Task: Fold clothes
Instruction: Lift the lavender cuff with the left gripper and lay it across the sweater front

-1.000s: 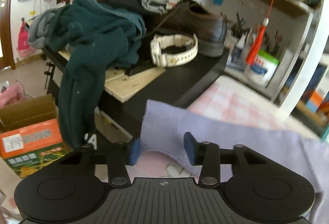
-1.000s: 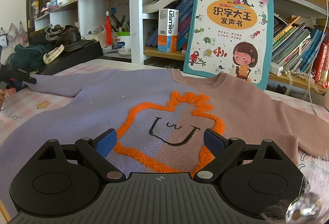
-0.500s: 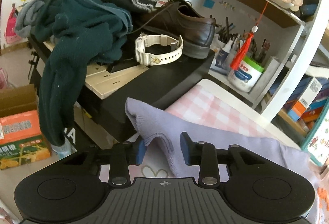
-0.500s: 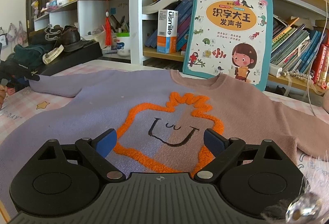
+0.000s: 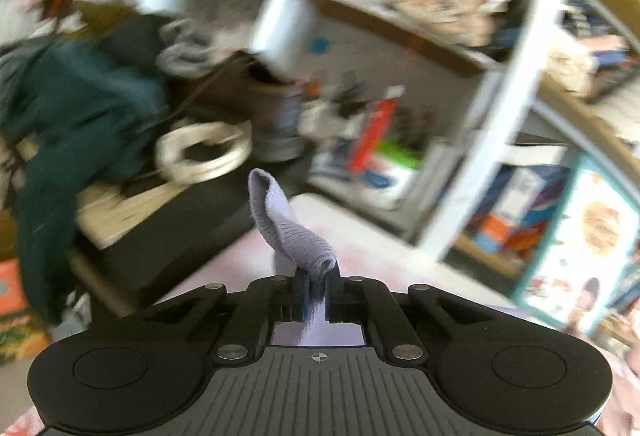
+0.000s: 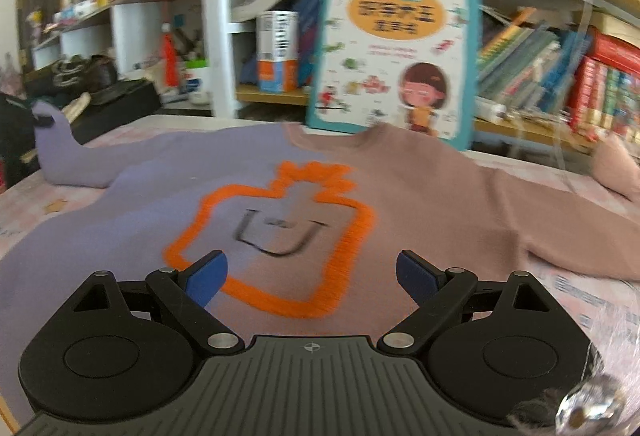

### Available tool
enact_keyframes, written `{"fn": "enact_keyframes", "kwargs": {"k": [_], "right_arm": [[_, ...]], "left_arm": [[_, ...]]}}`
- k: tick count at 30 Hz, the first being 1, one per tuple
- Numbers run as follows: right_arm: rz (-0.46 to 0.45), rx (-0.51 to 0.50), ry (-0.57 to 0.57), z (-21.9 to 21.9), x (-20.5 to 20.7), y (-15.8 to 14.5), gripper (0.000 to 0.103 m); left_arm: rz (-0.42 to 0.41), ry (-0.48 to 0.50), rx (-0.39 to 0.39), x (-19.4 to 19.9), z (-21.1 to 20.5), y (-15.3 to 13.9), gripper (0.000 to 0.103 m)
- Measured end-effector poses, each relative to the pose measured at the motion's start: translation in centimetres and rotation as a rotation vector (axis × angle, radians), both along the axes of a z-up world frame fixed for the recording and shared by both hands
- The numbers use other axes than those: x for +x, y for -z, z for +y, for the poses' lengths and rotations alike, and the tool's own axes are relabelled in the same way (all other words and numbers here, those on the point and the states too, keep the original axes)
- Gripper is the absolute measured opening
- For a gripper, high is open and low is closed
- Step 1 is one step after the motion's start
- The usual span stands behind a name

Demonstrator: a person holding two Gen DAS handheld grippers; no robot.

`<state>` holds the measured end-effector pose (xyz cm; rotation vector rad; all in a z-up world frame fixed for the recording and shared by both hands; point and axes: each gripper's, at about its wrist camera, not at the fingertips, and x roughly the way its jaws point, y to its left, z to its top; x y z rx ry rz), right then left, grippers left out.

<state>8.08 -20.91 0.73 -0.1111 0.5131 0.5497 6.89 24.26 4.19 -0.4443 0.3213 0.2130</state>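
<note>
Sweater (image 6: 400,188) half lilac, half dusty pink — orange outline, pink-checked tablecloth (image 6: 24,196)

A sweater (image 6: 320,188), half lilac and half dusty pink, lies flat, front up, across the middle of the right wrist view. An orange outline with a smiling face marks its chest. Its lilac sleeve (image 5: 288,228) rises, cuff curled, at centre frame.

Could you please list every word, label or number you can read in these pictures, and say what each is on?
None can be read.
Children's book cover: an orange title patch with characters, too blurred.
White and orange box on the shelf: dark lettering, too blurred.
Book spines: too small.
</note>
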Motion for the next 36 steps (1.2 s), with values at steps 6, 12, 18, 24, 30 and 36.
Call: {"fn": "enact_keyframes", "kwargs": {"k": [6, 12, 18, 24, 30, 36], "right_arm": [[-0.011, -0.017, 0.070, -3.2, -0.5, 0.1, 0.091], [0.003, 0.015, 0.086, -4.9, -1.3, 0.8, 0.091], [0.005, 0.064, 0.121, -5.9, -1.4, 0.8, 0.092], [0.012, 0.093, 0.121, -6.3, -1.4, 0.9, 0.092], [0.025, 0.102, 0.133, -6.6, -1.2, 1.0, 0.092], [0.030, 0.086, 0.133, -6.3, -1.2, 1.0, 0.092]], "left_arm": [[-0.083, 0.190, 0.039, 3.2, -6.0, -3.3, 0.005], [-0.138, 0.373, 0.054, 7.2, -12.9, -5.9, 0.005], [-0.141, 0.493, 0.053, 10.4, -19.0, -6.6, 0.005], [-0.113, 0.583, 0.054, 12.9, -24.3, -6.2, 0.005], [-0.035, 0.658, 0.089, 14.3, -28.8, -4.0, 0.005], [0.048, 0.705, 0.085, 15.3, -31.0, -1.2, 0.005]]}}
